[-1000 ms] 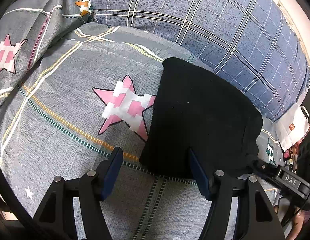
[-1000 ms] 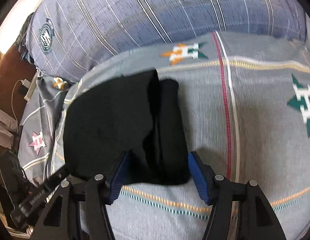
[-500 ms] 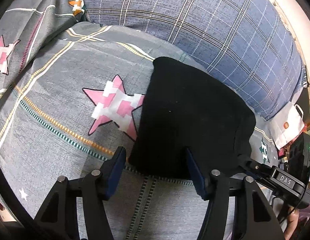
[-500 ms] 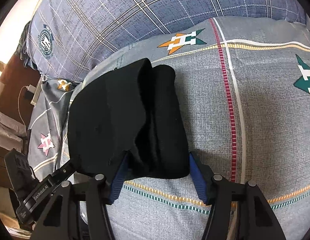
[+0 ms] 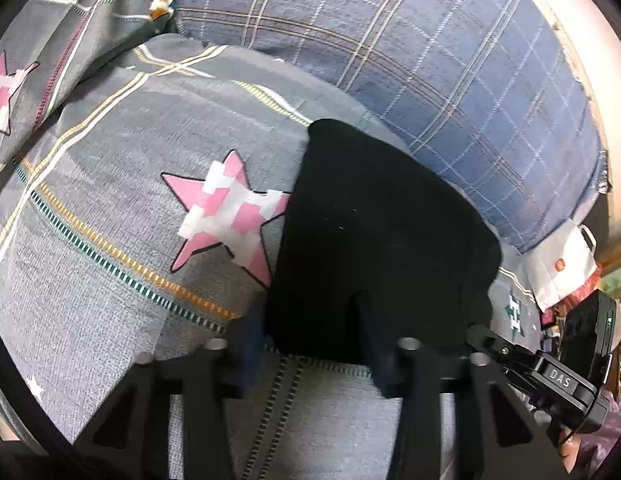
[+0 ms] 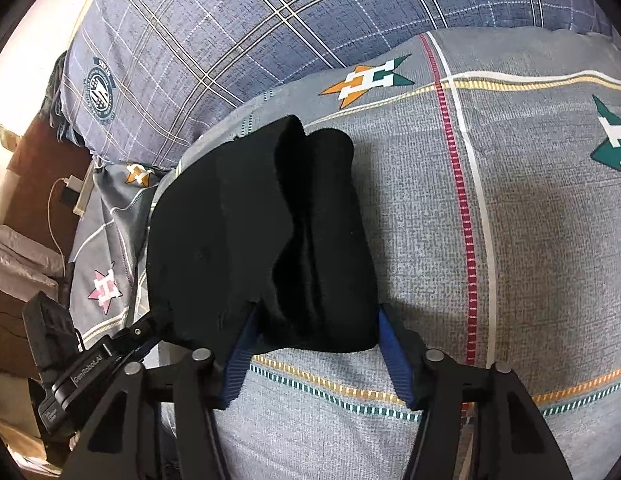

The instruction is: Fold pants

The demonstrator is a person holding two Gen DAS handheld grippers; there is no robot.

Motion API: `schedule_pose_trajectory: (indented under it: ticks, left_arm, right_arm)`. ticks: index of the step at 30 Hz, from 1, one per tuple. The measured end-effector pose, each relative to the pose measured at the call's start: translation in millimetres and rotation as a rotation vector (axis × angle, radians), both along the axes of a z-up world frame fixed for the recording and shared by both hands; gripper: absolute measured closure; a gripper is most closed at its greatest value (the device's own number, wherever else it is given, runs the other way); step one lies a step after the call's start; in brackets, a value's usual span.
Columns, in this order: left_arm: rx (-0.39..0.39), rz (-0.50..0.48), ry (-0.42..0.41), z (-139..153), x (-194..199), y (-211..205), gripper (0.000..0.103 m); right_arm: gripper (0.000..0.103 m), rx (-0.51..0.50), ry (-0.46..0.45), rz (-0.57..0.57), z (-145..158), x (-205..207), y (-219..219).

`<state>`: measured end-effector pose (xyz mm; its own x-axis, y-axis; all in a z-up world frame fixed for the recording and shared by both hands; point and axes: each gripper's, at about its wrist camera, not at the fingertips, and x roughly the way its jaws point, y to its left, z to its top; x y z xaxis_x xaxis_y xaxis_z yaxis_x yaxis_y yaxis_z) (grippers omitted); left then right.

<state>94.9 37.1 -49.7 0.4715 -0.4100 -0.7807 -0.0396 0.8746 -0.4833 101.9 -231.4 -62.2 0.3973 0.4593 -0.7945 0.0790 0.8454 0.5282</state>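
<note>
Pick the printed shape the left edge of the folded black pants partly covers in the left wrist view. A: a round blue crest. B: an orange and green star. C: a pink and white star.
C: the black pants overlap one point of the pink and white star printed on the grey bedsheet.

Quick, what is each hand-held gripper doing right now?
Left hand-held gripper: open, straddling the black pants.
Right hand-held gripper: open, at the pants' near edge.
</note>
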Motion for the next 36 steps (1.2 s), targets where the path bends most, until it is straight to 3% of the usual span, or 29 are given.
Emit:
schedule_pose_trajectory:
  ticks: [2, 7, 10, 12, 13, 15, 16, 21, 27, 31, 36]
  left_arm:
    - [0.016, -0.005, -0.023, 3.7, -0.9, -2.0, 0.066]
    - [0.071, 0.006, -0.014, -2.5, 4.1, -6.6, 0.059]
    - [0.167, -0.002, -0.067, 7.3, -6.5, -13.3, 0.057]
    - [0.260, -0.016, -0.135, 21.4, -20.5, -19.3, 0.053]
    - [0.289, -0.024, -0.163, 27.8, -28.4, -21.4, 0.048]
    - [0.319, -0.029, -0.224, 40.8, -50.3, -22.5, 0.027]
    - [0.334, -0.022, -0.255, 45.0, -62.5, -21.6, 0.026]
    - [0.468, 0.001, -0.334, 54.9, -112.3, -20.5, 0.022]
    - [0.420, 0.050, -0.355, 68.7, -141.6, -6.7, 0.021]
    - [0.489, 0.106, -0.346, 72.1, -159.1, -5.2, 0.021]
    - [0.458, 0.064, -0.347, 75.8, -178.3, 1.1, 0.021]
  right_arm:
    - [0.053, -0.026, -0.036, 0.010, 10.7, -3.9, 4.5]
    - [0.054, -0.063, -0.010, 0.023, 2.8, -1.1, 9.9]
    - [0.052, -0.085, -0.042, 0.018, 10.8, -6.9, 12.8]
    - [0.051, -0.162, -0.113, 0.010, 27.5, -23.2, 18.4]
    - [0.050, -0.178, -0.137, 0.008, 33.3, -29.1, 19.8]
    - [0.039, -0.209, -0.219, 0.005, 52.0, -54.8, 25.1]
    - [0.033, -0.210, -0.244, -0.001, 58.1, -64.9, 26.7]
    - [0.030, -0.193, -0.333, -0.004, 76.0, -121.4, 37.4]
    - [0.030, -0.252, -0.411, 0.010, 85.7, -162.9, 50.6]
    - [0.029, -0.259, -0.409, -0.001, 86.2, -173.0, 53.6]
    - [0.030, -0.276, -0.417, -0.037, 88.1, -187.6, 54.5]
